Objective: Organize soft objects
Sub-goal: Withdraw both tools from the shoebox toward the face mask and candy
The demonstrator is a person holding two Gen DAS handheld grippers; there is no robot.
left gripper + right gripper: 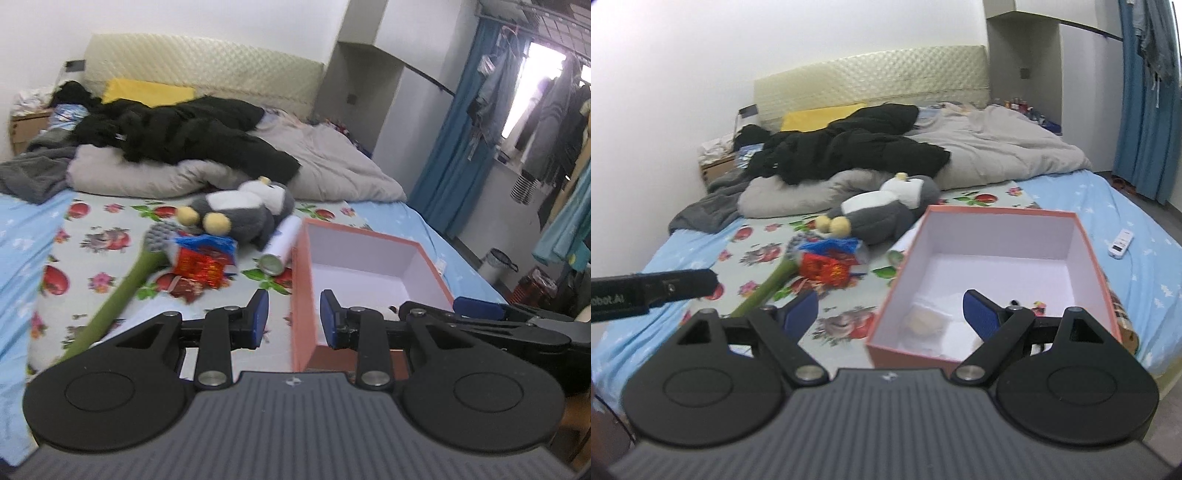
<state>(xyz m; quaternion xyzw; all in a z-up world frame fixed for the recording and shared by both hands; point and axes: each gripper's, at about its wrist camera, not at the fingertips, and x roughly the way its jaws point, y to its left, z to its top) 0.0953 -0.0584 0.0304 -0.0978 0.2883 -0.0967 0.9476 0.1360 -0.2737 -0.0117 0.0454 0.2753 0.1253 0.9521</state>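
Both tongs are empty, left tongs (294, 319) narrow, right tongs (891, 314) wide. A grab at the penguin (882, 216) could snag the wrappers (827, 267) beside it or knock the box (982, 212).

Grey-white plush penguin (886, 214) on back beside open box (997, 218)

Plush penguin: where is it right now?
In both views the plush penguin lies on the floral sheet, just beyond the open box.

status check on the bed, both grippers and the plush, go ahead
Left gripper and right gripper both open, empty. Plush penguin on bed beside pink box, untouched. Green brush and red packet lie nearby.
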